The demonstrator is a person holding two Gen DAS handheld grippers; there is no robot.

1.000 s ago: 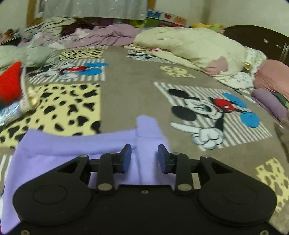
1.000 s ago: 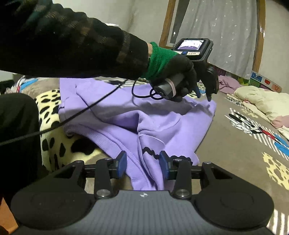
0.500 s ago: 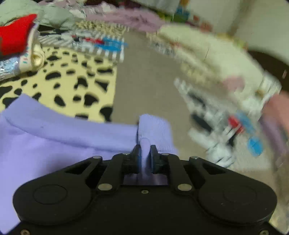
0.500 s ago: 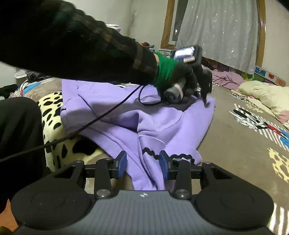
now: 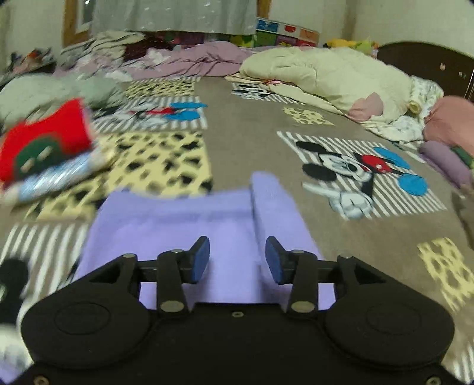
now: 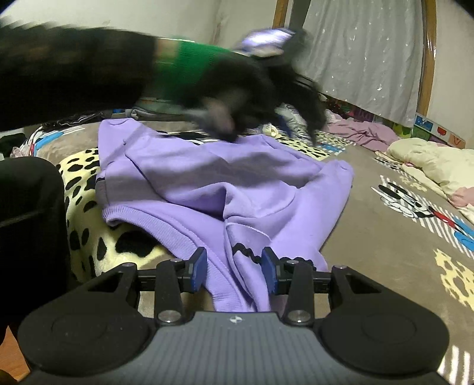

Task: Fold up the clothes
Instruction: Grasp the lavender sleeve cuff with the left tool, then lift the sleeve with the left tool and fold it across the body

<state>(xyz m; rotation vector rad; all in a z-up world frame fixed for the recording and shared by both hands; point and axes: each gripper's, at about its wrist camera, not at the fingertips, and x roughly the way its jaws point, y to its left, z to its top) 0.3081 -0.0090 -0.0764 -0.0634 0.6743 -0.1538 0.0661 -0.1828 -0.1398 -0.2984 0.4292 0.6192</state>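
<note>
- A lilac fleece sweatshirt (image 6: 213, 177) with ribbed hem lies crumpled on the cartoon-and-leopard print blanket (image 6: 385, 237), partly folded over itself.
- Its ribbed edge (image 6: 166, 228) runs along the near side; a black wavy trim line (image 6: 246, 251) shows on a fold.
- One sleeve cuff (image 5: 266, 189) sticks out flat beyond the body.

— Surface underfoot?
— A grey-brown blanket (image 5: 243, 139) with striped cartoon-mouse panels (image 5: 355, 174) and yellow leopard-print patches (image 5: 166, 160), spread wide across both views

— Along the far side?
— A pale grey curtain (image 5: 174, 14) flecked with small white marks, hung in a wooden frame (image 6: 428, 53). Plain light walls (image 5: 414, 20) either side. A dark brown headboard (image 5: 426, 62) at right

— Clutter?
— A cream quilt (image 5: 326, 74) heaped near the headboard, crumpled mauve bedding (image 5: 201, 59) below the curtain, a colourful box (image 5: 287, 31) behind it

— Lighting?
— Dim, indoor, even
</note>
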